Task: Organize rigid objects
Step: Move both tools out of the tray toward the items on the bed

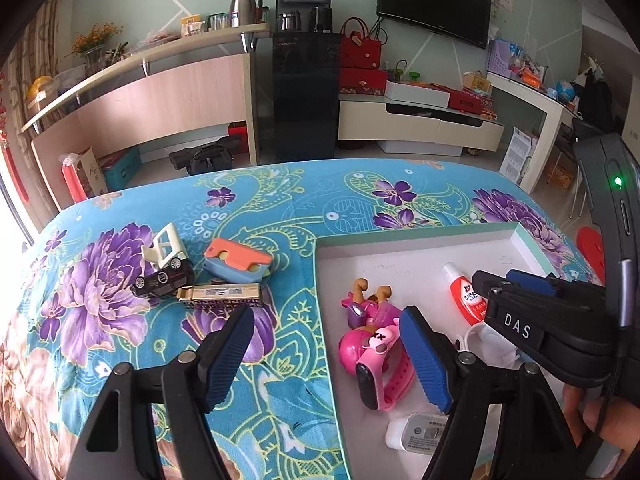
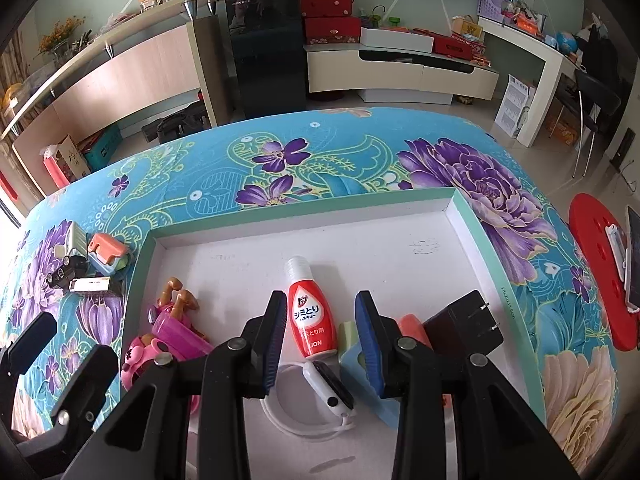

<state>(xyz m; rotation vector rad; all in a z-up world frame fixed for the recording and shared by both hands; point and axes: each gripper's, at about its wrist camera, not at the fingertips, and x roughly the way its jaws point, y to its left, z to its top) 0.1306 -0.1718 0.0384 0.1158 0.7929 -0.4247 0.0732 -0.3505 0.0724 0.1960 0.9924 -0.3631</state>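
A white tray [image 1: 400,256] with a teal rim lies on the flowered cloth. In it are a pink toy figure [image 1: 368,312], a pink watch [image 1: 380,376], a red bottle [image 2: 312,320], a white watch [image 2: 328,394] and a black plug adapter [image 2: 460,328]. My left gripper [image 1: 326,360] stands open over the tray's left rim, its right pad beside the pink watch and nothing gripped. My right gripper [image 2: 322,340] is open astride the lying red bottle, with its pads clear of the bottle. It also shows at the right of the left wrist view as the right gripper [image 1: 498,280].
Left of the tray on the cloth lie a black toy car [image 1: 162,280], a white toy truck [image 1: 164,248], an orange-and-blue case [image 1: 236,260] and a gold lighter [image 1: 220,294]. A white charger [image 1: 420,434] sits at the tray's near end. A red stool [image 2: 596,272] stands to the right.
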